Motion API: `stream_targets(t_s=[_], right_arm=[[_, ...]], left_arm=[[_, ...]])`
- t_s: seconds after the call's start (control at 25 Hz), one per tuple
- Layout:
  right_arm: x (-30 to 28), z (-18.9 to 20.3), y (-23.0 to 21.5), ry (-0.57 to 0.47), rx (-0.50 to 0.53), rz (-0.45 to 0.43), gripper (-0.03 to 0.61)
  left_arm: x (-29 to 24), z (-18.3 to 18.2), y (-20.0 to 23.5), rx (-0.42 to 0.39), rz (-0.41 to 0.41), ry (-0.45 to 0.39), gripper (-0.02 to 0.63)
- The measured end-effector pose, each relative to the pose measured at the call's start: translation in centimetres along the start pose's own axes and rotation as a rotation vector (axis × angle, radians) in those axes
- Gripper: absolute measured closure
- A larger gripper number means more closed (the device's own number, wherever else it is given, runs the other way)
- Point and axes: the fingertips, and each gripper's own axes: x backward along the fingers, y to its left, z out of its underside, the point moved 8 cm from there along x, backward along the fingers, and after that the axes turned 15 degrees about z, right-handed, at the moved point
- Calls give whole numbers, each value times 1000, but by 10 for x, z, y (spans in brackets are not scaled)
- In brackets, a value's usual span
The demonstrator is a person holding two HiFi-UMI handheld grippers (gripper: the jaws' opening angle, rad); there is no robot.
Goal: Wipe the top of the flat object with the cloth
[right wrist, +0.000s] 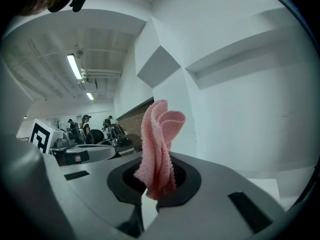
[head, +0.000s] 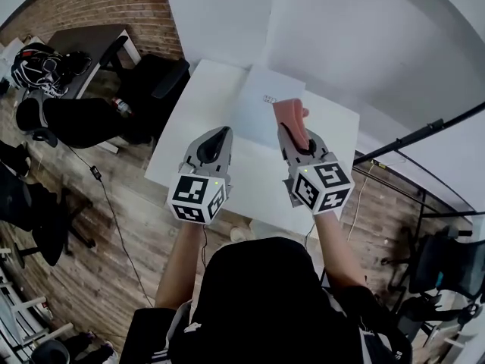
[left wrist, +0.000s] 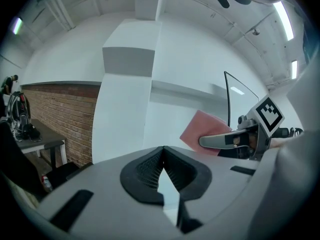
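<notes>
A pink cloth stands folded upright between the jaws of my right gripper, which is shut on it. In the head view the pink cloth sticks out ahead of the right gripper, above the white table. A flat pale object lies at the table's far side, just left of the cloth. My left gripper hovers over the table's middle with its jaws shut and nothing in them. The left gripper view shows the left gripper closed, with the cloth and right gripper off to its right.
A dark desk with black gear and a black chair stand left of the table. White walls rise behind the table. A black stand pole runs along the right. Brick-patterned flooring surrounds the table.
</notes>
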Motion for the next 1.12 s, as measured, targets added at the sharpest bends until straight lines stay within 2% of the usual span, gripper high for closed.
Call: stream_targets(t_s=[0.32,0.8,0.92,1.04,1.12], right_arm=[[-35,7,-26,49,-19,21,534],[-93,48,-76,180,-40,32,534],[-109,61,-81,207,-41,32,534],[-118,70,-86,225,-40,34,534],[-120,76,-92,238,-38,36,534]], left_arm=[[-36,18,22,29,29,66,603],[-94,70,56,89,28,173,603],[-100,87,65,74,51,201,603],[-107,105,68,34,51,270,603],[-113,117,70,51,48,302,603]])
